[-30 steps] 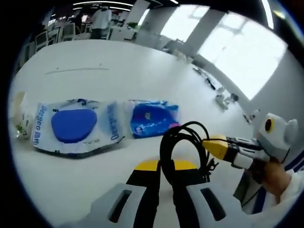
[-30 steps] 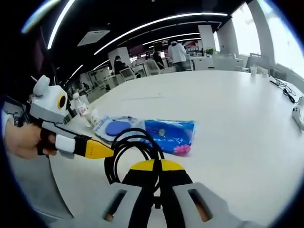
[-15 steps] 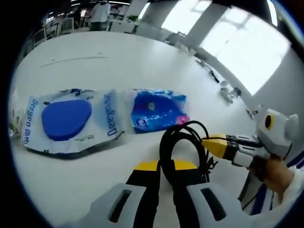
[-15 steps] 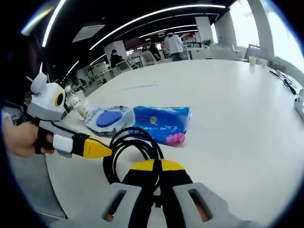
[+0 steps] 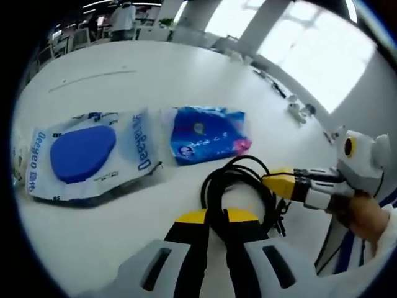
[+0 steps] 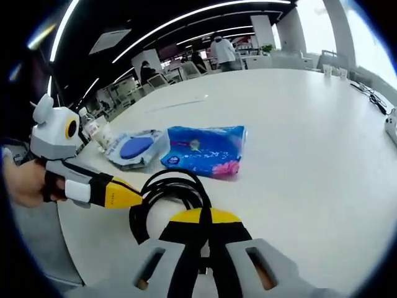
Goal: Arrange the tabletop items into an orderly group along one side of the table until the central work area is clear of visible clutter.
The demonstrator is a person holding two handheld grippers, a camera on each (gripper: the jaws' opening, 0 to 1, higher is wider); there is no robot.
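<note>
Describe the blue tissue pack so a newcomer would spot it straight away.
On the white table, two flat soft packs lie side by side beyond the coiled black cable. The blue tissue pack is the all-blue one with a pink corner; its neighbour, the wipes pack, is pale with a blue oval lid.

Both low views face the table (image 5: 186, 81), sharing the cable (image 6: 167, 192).

Beyond the far edge of the white tabletop (image 6: 322, 124) we see an open office: people (image 6: 224, 48) standing among desks and chairs (image 6: 133, 93) under long ceiling light strips (image 6: 186, 15). Along the tabletop's right edge we make out cables (image 6: 372, 93) and small devices, too small to name. Bright windows (image 5: 310, 56) and a white column (image 5: 257, 25) stand behind.
</note>
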